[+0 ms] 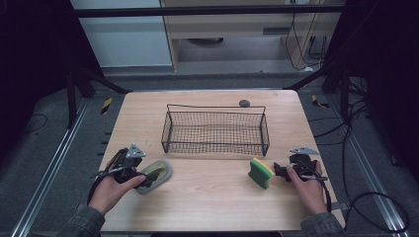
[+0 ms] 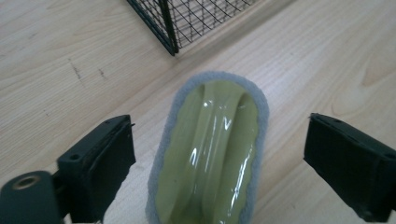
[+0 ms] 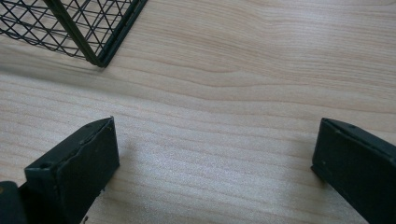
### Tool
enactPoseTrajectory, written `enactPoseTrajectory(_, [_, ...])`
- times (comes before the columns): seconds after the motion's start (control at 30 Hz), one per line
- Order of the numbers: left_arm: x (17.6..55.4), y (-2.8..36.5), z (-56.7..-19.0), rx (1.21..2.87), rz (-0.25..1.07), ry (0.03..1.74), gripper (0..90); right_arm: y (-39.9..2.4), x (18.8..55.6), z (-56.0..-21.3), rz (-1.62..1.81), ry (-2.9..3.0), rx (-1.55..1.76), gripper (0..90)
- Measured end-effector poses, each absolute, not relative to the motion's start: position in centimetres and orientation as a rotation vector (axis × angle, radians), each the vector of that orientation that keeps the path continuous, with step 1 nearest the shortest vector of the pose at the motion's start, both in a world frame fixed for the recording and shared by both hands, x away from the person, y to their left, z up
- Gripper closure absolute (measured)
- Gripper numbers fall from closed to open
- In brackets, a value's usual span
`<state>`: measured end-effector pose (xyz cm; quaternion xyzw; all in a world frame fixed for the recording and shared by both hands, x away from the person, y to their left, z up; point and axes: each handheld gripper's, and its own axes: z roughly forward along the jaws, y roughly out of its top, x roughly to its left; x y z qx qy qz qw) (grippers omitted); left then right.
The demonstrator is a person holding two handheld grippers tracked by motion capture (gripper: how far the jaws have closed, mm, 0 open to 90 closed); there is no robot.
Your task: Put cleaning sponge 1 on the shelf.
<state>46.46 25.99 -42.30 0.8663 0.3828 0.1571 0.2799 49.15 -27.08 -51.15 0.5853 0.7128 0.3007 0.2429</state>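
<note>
The left gripper (image 2: pixel 219 154) has its two black fingers (image 2: pixel 100 168) spread wide on either side of an oval scrubbing pad (image 2: pixel 210 149), with clear gaps between each finger and the pad's grey fuzzy rim, so nothing is pressed or held. The pad has a glossy olive-green moulded top with a raised ridge running along its length, and it lies on the light wood bench (image 2: pixel 56 70); no brand or lettering can be read on it, only glare on the plastic. From the high view the left gripper (image 1: pixel 141 177) sits at the pad's (image 1: pixel 159 173) near-left end, held in the person's left hand (image 1: pixel 111 190). The right gripper (image 3: pixel 215 172) likewise has its fingers (image 3: pixel 79 172) standing wide apart over bare bench (image 3: pixel 233 93), with nothing between them. In the high view the right gripper (image 1: pixel 277 171) points at a sponge (image 1: pixel 260 172) with green, yellow and orange layers that stands tilted on the bench just beside the fingertips; whether they touch it is hard to tell at this size. The right hand (image 1: pixel 309 185) grips the tool from behind, its cable trailing off the bench edge. Behind both things, a black wire-mesh basket (image 1: pixel 216 148) stands at the middle of the bench, its near corner showing in both gripper views. A small dark round object (image 1: pixel 244 103) lies past the basket's far rim. No label or writing is legible anywhere on the bench (image 1: pixel 212 197).
</note>
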Motion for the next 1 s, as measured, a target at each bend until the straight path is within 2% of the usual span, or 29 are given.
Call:
enactPoseTrajectory(0.23, [47.0,25.9,-41.7,2.417,0.378,1.014,8.9,-26.9,49.1,-51.2,0.823,1.930,1.607,0.8])
enactPoseTrajectory(0.53, [47.8,24.1,-41.3,2.582,0.342,0.972,22.2,-26.7,49.3,-51.1,0.807,1.959,1.602,0.8])
enactPoseTrajectory(0.73, [48.8,22.3,-41.6,2.688,0.335,0.914,28.3,-26.7,49.4,-51.0,0.805,1.968,1.599,0.8])
enactPoseTrajectory(1.0, [50.2,22.0,-42.1,2.770,0.295,0.912,35.3,-26.7,49.5,-51.0,0.805,1.988,1.584,0.8])
